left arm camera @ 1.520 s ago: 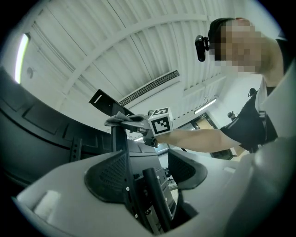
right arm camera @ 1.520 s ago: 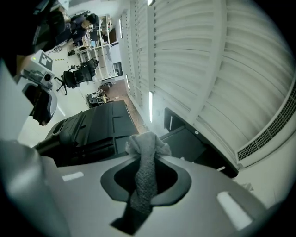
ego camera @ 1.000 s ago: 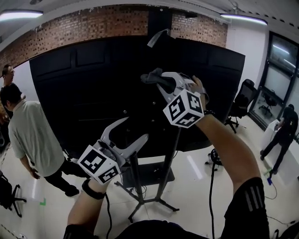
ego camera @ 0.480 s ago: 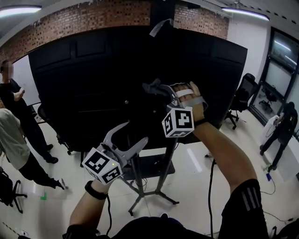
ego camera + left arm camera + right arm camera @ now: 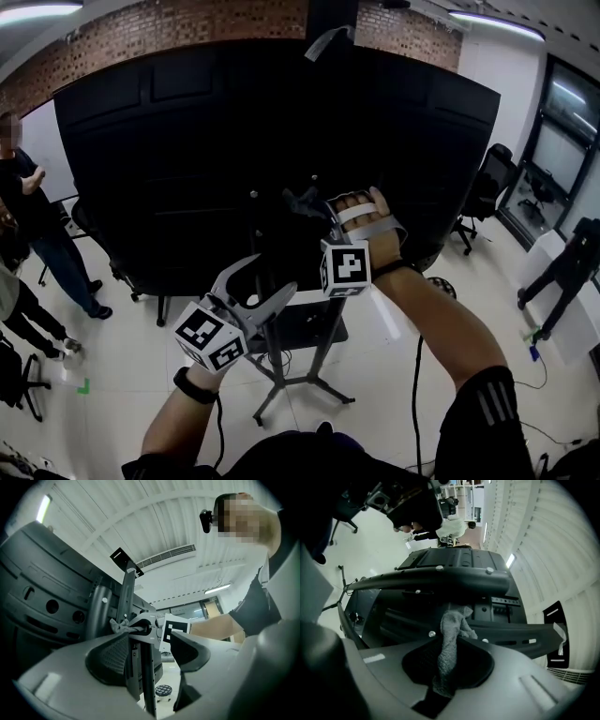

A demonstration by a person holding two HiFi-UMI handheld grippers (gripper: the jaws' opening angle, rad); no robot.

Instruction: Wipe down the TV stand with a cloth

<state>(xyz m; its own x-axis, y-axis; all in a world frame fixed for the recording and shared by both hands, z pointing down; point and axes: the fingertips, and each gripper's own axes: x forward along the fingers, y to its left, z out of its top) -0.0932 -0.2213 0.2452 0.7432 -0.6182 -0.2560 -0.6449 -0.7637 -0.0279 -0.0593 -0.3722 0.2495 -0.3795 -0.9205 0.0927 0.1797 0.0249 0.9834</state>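
Pinching a fuzzy grey cloth tight, right gripper presses it on the black metal TV stand, left gripper lower down, jaws wide apart, stand's thin pole between them.

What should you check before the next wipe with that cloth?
1. Cloth held tight: ok, right gripper shut on it.
2. Cloth touching the stand: cannot tell.
3. Left gripper free: ok, jaws apart, the stand between them.
4. Person out of the way: ok, standing off to the left.
5. TV steady: cannot tell.
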